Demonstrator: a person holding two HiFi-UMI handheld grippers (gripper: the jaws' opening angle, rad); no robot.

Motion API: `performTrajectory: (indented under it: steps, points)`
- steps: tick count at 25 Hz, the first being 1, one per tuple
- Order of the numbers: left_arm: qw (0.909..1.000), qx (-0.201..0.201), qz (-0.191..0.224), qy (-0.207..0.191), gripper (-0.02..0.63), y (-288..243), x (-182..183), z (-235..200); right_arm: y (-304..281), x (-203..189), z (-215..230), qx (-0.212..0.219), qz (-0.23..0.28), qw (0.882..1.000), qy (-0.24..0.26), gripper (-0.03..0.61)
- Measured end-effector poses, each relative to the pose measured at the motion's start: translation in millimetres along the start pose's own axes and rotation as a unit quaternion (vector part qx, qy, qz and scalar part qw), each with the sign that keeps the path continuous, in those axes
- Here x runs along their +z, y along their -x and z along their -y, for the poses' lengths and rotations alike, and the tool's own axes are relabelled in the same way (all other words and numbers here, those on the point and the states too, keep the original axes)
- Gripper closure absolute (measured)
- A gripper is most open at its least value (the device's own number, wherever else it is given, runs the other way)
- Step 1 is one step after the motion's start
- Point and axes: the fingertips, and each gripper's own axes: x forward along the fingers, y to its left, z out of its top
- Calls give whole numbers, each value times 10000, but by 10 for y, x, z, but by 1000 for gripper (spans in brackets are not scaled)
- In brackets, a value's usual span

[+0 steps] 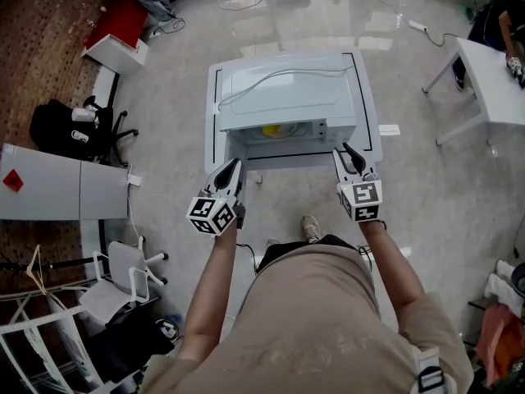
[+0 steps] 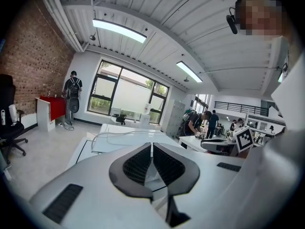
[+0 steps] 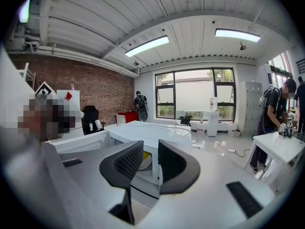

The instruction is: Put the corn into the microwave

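Yellow corn [image 1: 271, 130] is seen in the head view, inside the open front of the white microwave [image 1: 287, 97], which is set on a white table [image 1: 212, 134]. Both grippers are held just before that opening, the left gripper [image 1: 235, 167] near its left corner and the right gripper [image 1: 349, 156] near its right. The corn is touched by neither.

In the left gripper view, the jaws of the left gripper [image 2: 151, 145] are pressed together with nothing between them. The top of the microwave [image 2: 121, 140] is seen beyond, with a cable [image 2: 114, 133] laid across it.

In the right gripper view, the jaws of the right gripper [image 3: 151, 146] are parted by a moderate gap and nothing is held. Through that gap the inside of the microwave [image 3: 138, 130] is seen, with the corn [image 3: 145, 155] lying on the turntable [image 3: 144, 163].
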Motion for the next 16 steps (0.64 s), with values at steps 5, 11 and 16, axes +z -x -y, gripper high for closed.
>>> performTrajectory:
  steps: [5,11,16]
  points:
    - [10000,-48,3,23,611,-30,1,31,-28,36,-72,74,45,10000,30,476]
    - [10000,-68,-6,36,611,-52,-45,59,-42,24,-154,222,53,9997,18,476]
    - [9999,-73,9,86,611,-45,-54,65,-52,41,-242,341,43,9994,10,476]
